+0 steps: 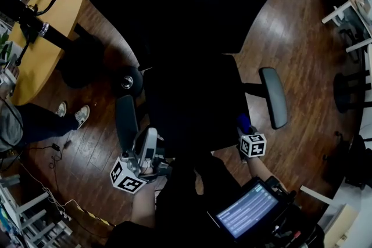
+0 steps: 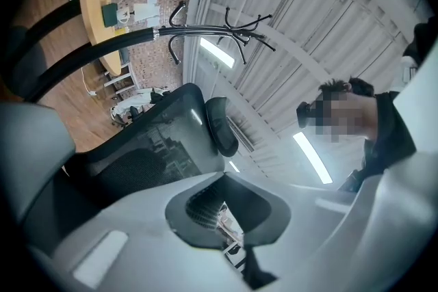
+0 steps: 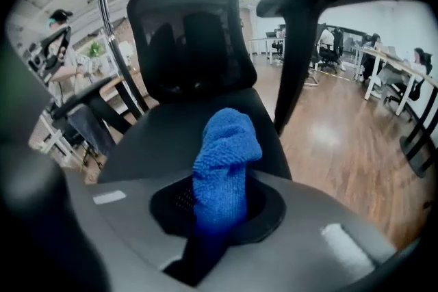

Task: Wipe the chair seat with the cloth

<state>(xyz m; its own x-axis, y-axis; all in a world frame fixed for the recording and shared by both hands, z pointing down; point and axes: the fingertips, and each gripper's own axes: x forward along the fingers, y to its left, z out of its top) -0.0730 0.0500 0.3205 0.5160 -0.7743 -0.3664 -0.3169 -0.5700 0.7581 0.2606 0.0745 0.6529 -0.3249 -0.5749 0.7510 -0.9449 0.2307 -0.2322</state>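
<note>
The right claw [image 1: 245,129] is pinching a blue terry cloth [image 3: 226,147], and a bunched roll of that cloth stands up out of its closed jaws. In the head view the claw holds the cloth at the front right corner of the black padded chair seat [image 3: 174,137]. No view shows whether the cloth touches the seat. Beyond the cloth, the right gripper view shows the seat running back to the black mesh backrest [image 3: 188,44], with a dark armrest post [image 3: 295,58] rising at the right. The left claw [image 1: 149,141] has its jaws pressed together with nothing between them. It sits at the front left corner of the seat, just beside the near end of the grey left armrest pad [image 1: 125,122]. It is tilted upward, so its own view takes in the backrest, the headrest [image 2: 220,125] and the ribbed white ceiling [image 2: 321,44]. The grey right armrest pad [image 1: 274,97] stands off the seat's right edge. The chair rests on a dark wooden plank floor [image 1: 290,38]. A round wooden bench [image 1: 46,20] is well off to the left, and a black coat stand [image 1: 35,23] shows across it.
</note>
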